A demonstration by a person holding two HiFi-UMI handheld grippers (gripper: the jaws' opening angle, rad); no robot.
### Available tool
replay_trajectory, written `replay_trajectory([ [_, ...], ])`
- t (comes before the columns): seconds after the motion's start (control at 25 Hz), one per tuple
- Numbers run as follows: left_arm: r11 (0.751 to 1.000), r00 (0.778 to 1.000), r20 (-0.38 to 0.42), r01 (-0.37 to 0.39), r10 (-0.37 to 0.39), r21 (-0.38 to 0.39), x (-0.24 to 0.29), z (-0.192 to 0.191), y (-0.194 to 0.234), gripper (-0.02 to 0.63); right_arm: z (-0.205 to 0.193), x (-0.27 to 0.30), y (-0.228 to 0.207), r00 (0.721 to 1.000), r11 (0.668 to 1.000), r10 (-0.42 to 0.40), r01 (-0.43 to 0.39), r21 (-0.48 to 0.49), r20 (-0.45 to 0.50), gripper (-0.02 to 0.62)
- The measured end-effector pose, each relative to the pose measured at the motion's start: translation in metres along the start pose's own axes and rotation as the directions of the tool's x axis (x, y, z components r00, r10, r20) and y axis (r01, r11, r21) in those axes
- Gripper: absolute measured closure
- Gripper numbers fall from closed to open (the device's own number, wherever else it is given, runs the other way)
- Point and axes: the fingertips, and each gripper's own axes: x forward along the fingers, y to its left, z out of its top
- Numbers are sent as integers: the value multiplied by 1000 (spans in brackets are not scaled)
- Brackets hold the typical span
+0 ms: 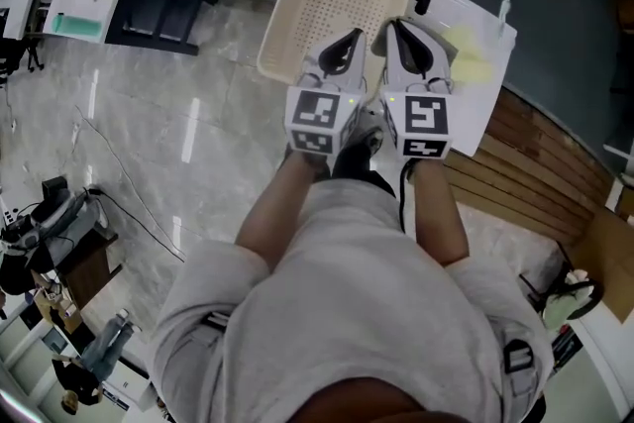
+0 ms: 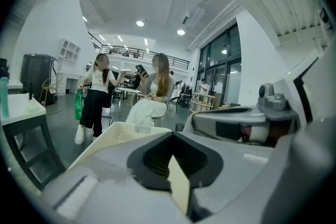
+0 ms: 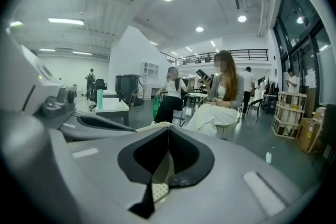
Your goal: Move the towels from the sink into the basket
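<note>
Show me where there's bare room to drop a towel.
The basket is bare inside, wall to wall. Crowded: its near rim, where the left gripper and right gripper sit side by side, and the white top to its right, holding a yellow cloth.

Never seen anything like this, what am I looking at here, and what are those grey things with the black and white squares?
No robot: a person holds two hand-held grippers, the left gripper and right gripper; the marked cubes are part of them. One picture comes from a head camera looking down, the others from cameras riding on each gripper. Both grippers' jaws are closed, holding nothing. Ahead sits an empty cream basket, beside a white surface with something pale yellow, possibly a towel.
</note>
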Motion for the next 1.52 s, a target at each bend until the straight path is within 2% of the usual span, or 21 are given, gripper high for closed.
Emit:
replay_trajectory([
  [0.32,996,996,30,-86,87,-19,-14,8,25,586,20,14,23,996,997,76,-75,-36,41,584],
  [0.68,985,986,30,-166,167,-40,-27,4,37,586,16,25,33,990,990,136,-135,-37,30,584],
  [0.96,988,989,9,-145,146,-51,-15,5,64,586,14,51,33,995,994,103,-103,-18,0,584],
  [1.2,994,996,-12,-90,89,-70,9,7,72,586,7,72,21,998,999,55,-55,1,-33,584],
  [1.52,996,998,-45,-44,40,-80,37,-1,87,586,-1,105,18,996,999,45,-44,15,-72,584],
])
